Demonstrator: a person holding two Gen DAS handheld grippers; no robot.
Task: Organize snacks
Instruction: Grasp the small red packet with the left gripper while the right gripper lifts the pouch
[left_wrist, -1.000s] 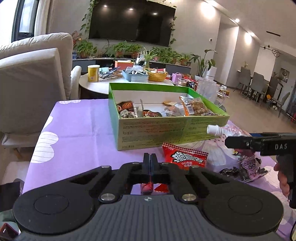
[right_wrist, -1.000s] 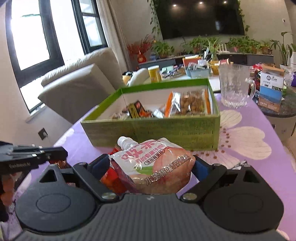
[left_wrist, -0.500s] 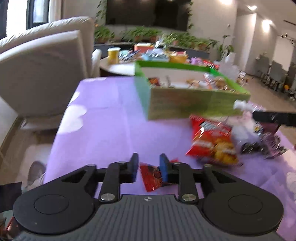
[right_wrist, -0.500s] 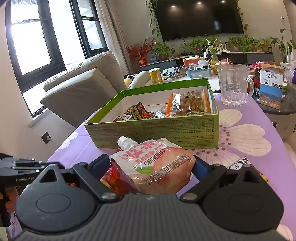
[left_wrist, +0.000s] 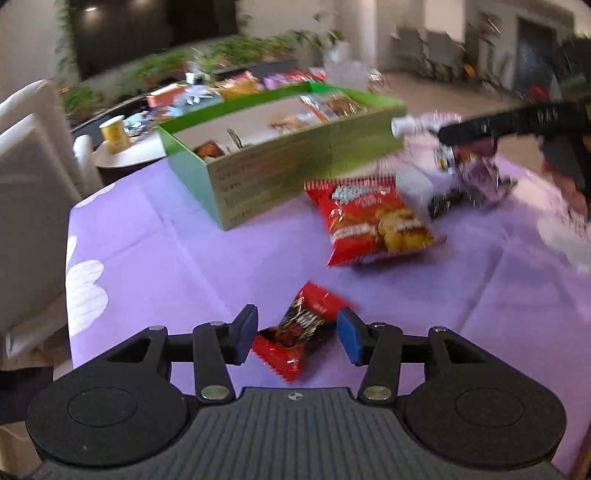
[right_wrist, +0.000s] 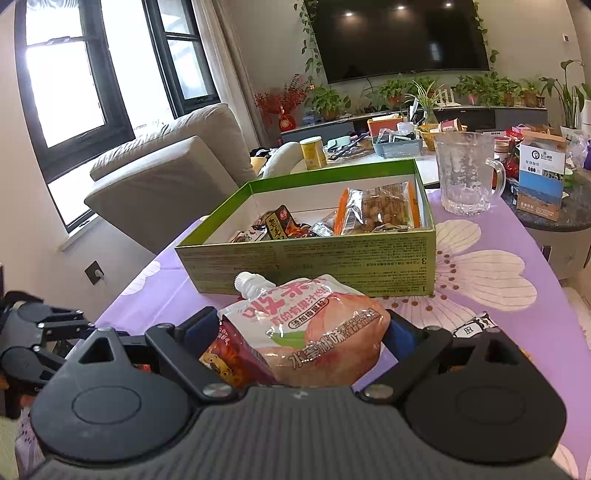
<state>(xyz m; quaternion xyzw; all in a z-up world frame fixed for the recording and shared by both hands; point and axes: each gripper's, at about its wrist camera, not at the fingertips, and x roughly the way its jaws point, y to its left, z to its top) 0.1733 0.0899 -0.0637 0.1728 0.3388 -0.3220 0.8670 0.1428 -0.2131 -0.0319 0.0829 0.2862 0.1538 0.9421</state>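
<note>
Below, red packet (left_wrist: 295, 332) between spread left fingers (left_wrist: 245, 334).

pouch (right_wrist: 317, 332): glossy plastic film | box (right_wrist: 314, 258): matt cardboard (printed) | mug (right_wrist: 463, 173): clear glass | tablecloth (left_wrist: 166, 240): smooth

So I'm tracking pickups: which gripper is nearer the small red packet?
Left. The left gripper has its open fingers either side of the small red packet; the right gripper is off by the green box, holding the juice pouch.
</note>
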